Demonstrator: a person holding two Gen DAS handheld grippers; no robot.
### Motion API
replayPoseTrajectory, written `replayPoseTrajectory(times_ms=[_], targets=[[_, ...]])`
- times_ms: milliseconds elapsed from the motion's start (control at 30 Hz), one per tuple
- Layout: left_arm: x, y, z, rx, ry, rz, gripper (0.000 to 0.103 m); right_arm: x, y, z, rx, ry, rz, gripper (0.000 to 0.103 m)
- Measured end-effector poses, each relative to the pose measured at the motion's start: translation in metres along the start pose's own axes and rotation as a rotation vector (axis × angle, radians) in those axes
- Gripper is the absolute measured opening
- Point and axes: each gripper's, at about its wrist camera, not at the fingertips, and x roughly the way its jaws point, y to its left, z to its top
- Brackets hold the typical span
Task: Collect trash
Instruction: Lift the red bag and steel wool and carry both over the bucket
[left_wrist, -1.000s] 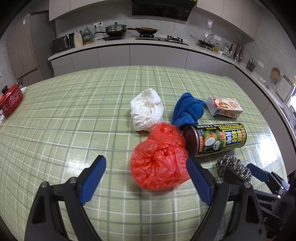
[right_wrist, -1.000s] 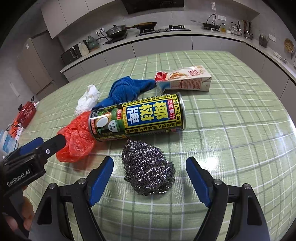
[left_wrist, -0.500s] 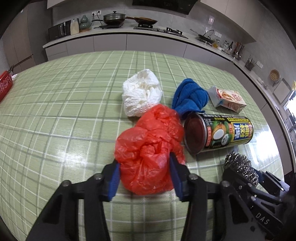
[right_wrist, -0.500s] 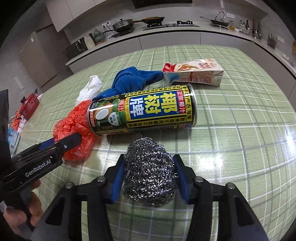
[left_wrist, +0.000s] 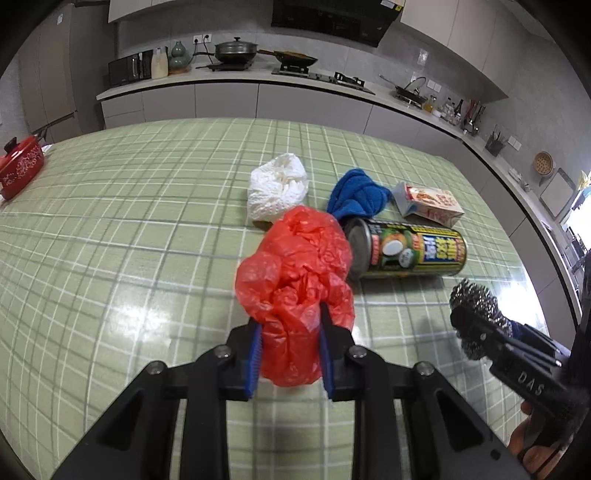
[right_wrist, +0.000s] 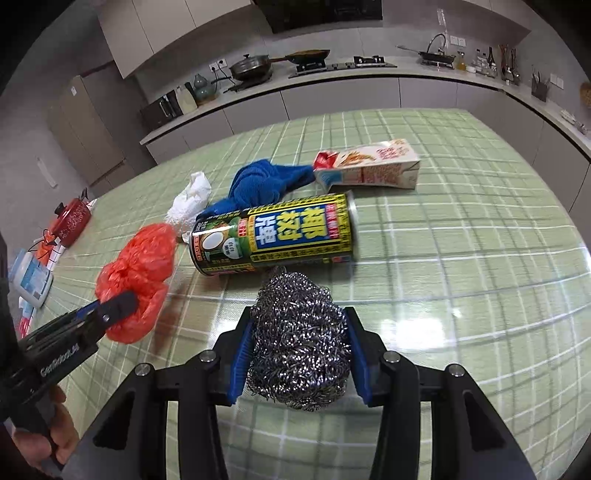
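My left gripper is shut on a crumpled red plastic bag, pinched at its near end just above the green checked table. In the right wrist view, a steel wool scourer sits between the blue pads of my right gripper. Its jaws are closing and the pads press on the wool. A coconut drink can lies on its side just beyond both. Behind it lie a white paper wad, a blue cloth and a flattened carton.
A red pot stands at the table's far left edge, with a small plastic box near it. Kitchen counters with a stove and pans run behind the table. A hand holds the left gripper's handle.
Both grippers moved forward and shut, the left onto the red bag and the right onto the steel wool. Both things now sit slightly off their earlier spots.
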Motion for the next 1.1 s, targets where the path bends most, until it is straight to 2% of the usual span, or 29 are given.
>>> replayPoseTrajectory(times_ms=[367,533,800,1100], targets=[[-0.031,-0.067,-0.025,-0.006,-0.036,-0.007,0.027,-0.049,-0.047,-0.008,-0.022,-0.052,0.025,0.049],[-0.037,-0.101,-0.036,0.02,-0.033,-0.036,0.027,-0.072,-0.071,-0.015,-0.013,-0.073,0.015,0.049],[-0.043,-0.147,-0.046,0.128,-0.028,-0.121,0.027,-0.117,-0.108,-0.036,0.073,-0.139,-0.071,0.049],[-0.048,-0.195,-0.07,0.226,-0.009,-0.203,0.027,-0.156,-0.149,-0.077,0.177,-0.147,-0.174,0.049]])
